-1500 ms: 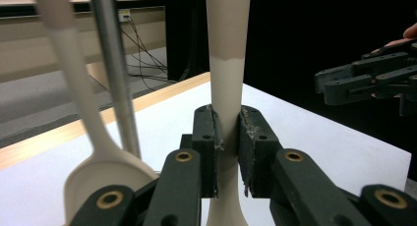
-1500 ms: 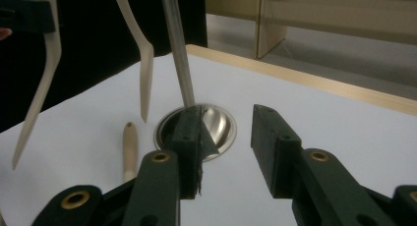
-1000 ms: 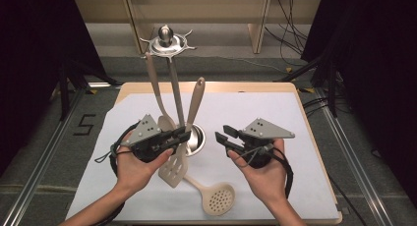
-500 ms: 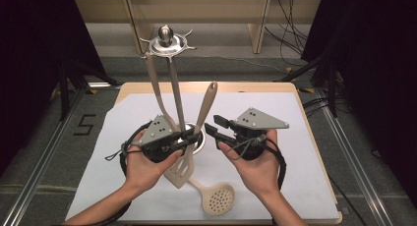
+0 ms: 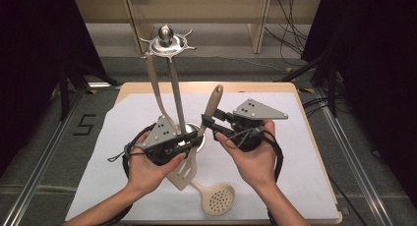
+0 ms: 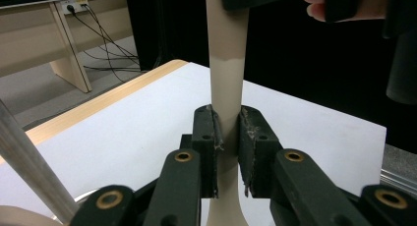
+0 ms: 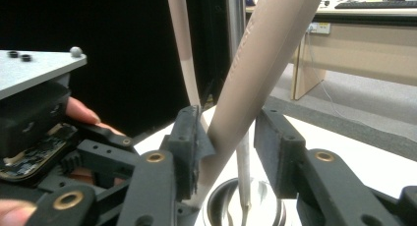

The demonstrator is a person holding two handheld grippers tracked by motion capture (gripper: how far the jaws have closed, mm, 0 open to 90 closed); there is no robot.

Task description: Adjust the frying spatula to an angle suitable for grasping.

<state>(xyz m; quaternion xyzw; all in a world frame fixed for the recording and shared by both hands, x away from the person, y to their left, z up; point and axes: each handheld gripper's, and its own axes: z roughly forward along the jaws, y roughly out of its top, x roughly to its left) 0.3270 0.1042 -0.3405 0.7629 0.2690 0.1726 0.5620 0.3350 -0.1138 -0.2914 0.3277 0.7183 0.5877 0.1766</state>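
Note:
A beige slotted spatula (image 5: pixel 212 104) stands tilted over the white table cover, handle up, blade (image 5: pixel 183 173) low. My left gripper (image 5: pixel 193 145) is shut on the lower handle; both pads press the spatula handle (image 6: pixel 225 64) in the left gripper view (image 6: pixel 227 137). My right gripper (image 5: pixel 210 125) reaches the handle higher up from the right. Its jaws have just been closing around the spatula handle (image 7: pixel 251 88): one pad touches, the other stands off with a gap, so my right gripper (image 7: pixel 231 137) is open.
A metal utensil stand (image 5: pixel 166 39) rises behind the hands, its round base (image 5: pixel 193 131) beside my left gripper. A beige utensil (image 5: pixel 156 88) hangs from the stand. A beige skimmer (image 5: pixel 217 197) lies near the front edge. The table (image 5: pixel 275 86) is wooden.
My right gripper moved left and up until its jaws straddle the spatula handle. The spatula's handle has leaned to the right. My left gripper kept its grip and barely moved.

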